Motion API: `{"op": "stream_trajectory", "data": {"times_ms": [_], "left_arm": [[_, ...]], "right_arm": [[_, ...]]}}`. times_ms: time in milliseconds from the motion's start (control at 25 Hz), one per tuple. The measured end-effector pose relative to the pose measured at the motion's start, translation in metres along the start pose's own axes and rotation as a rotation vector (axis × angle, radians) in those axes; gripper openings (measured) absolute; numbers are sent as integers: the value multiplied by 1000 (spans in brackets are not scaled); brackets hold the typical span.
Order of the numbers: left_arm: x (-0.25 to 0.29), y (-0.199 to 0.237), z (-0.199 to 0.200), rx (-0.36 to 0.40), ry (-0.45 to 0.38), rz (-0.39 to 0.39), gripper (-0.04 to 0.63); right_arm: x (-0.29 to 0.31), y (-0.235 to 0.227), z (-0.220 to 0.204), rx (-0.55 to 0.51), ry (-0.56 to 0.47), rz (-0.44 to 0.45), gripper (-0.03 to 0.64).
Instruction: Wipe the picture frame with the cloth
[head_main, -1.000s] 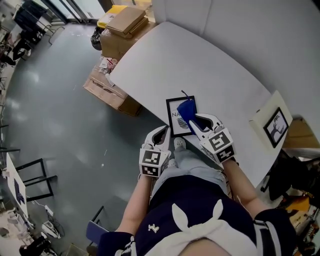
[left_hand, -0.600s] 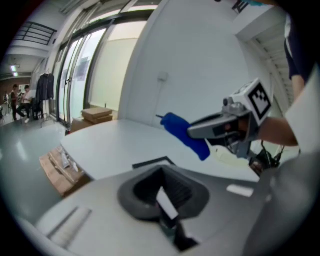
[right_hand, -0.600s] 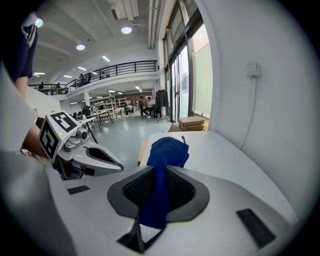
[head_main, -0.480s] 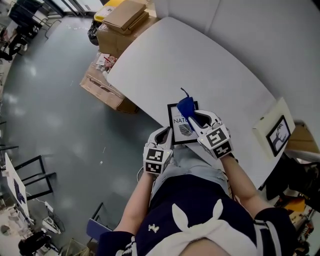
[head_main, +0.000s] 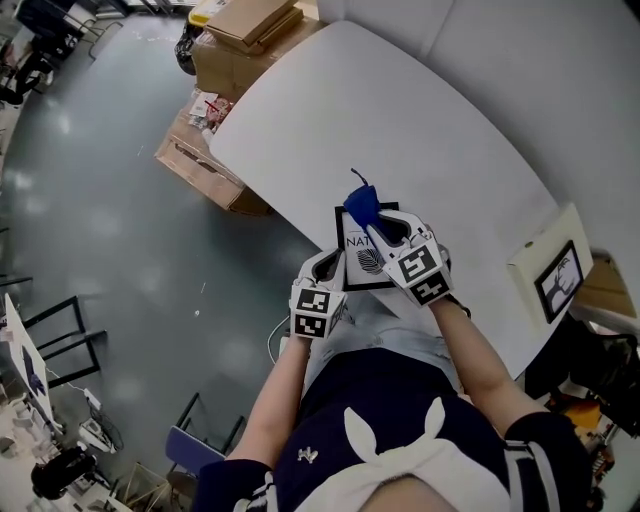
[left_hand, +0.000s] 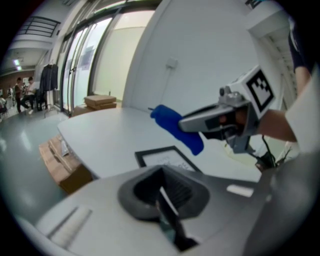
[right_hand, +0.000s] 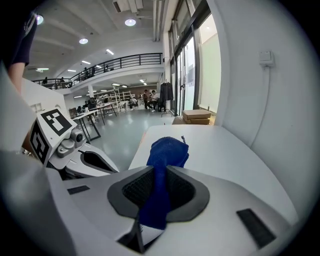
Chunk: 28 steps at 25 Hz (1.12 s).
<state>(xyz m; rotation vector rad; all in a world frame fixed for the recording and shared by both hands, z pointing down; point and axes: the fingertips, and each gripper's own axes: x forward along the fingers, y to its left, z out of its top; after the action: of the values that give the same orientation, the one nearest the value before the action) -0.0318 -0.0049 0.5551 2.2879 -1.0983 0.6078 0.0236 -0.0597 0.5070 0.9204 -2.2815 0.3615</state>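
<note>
Frame notes: picture frame (head_main: 358, 258) is lying flat on the white table (head_main: 440, 120), close to the edge nearest the person. It is showing a thin black border and a white print with dark lettering above a dark leaf-like motif.

Cloth (head_main: 362, 205) is deep blue and bunched, with a loose thread sticking out from its far end.

Change since a second ago: the cloth was covering the far right part of the print. Now it is sitting at the frame's far edge and reaching past it onto the table, so more of the lettering and the motif are showing. The left gripper (head_main: 334, 260) is staying at the frame's near left corner.

Right gripper (head_main: 378, 226) is clamping the cloth. In the right gripper view the blue fabric is running up through the closed jaws and bulging beyond their tips, hanging over the frame's far end.

Left gripper jaws are pressed together with nothing visible between them. The frame is lying just ahead of them, its near edge hidden under the gripper body. Possibly the tips are touching that corner, but the view is too poor to confirm.
</note>
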Motion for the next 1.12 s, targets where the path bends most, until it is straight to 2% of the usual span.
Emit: {"op": "stream_trajectory", "data": {"times_ms": [400, 680, 1120], "left_arm": [[12, 1, -20, 7, 54, 20, 2], [17, 4, -30, 5, 71, 32, 2], [22, 5, -43, 2, 117, 32, 2]], "right_arm": [[33, -13, -19, -22, 43, 5, 67], [47, -16, -35, -85, 76, 15, 67], [62, -22, -48, -153, 118, -21, 67]]}}
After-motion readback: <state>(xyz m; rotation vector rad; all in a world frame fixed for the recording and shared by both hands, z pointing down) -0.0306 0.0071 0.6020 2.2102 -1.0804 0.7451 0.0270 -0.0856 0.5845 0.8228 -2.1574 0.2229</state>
